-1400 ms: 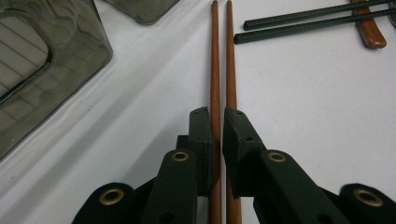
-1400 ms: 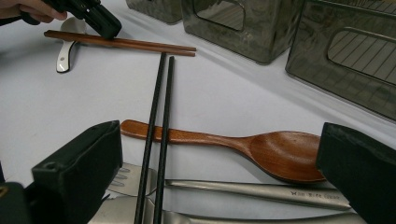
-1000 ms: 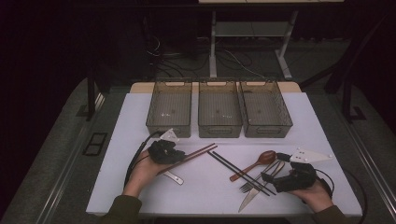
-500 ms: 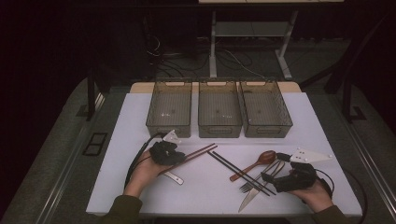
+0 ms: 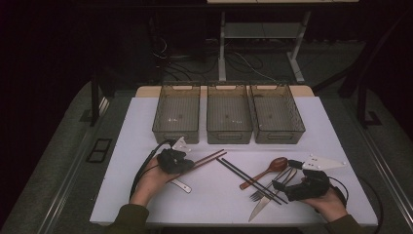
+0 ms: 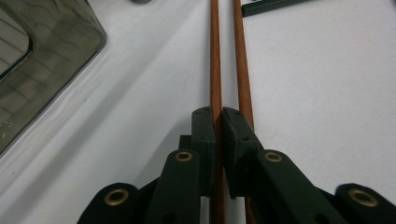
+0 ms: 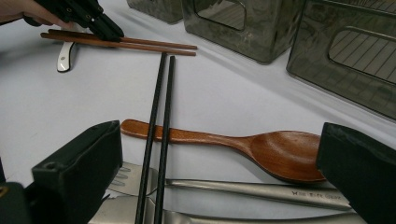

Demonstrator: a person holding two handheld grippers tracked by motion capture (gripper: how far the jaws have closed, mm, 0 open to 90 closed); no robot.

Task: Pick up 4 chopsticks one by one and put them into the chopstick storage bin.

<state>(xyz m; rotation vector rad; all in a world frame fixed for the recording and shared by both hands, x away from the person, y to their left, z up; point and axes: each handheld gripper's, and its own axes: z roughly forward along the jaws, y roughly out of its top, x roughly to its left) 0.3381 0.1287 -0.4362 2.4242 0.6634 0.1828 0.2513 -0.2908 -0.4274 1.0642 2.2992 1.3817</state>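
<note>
A pair of brown wooden chopsticks [image 5: 209,157] lies left of centre on the white table [image 5: 214,207]. My left gripper [image 6: 218,122] has just been closing, and its pads now grip one brown chopstick [image 6: 215,56], while the other stick [image 6: 240,60] runs under the right jaw. From above, the left gripper [image 5: 189,165] rests low on the table. My right gripper [image 7: 218,135] stands wide open over a wooden spoon [image 7: 280,149], black chopsticks [image 7: 161,93] and a metal fork [image 7: 261,189]. In the high view the right gripper [image 5: 280,186] sits at the front right.
Three smoky plastic bins [image 5: 176,132], [image 5: 229,134], [image 5: 280,134] stand side by side at the back. A white-handled knife [image 5: 181,185] lies under the left hand. A table knife [image 5: 260,207] lies near the front edge.
</note>
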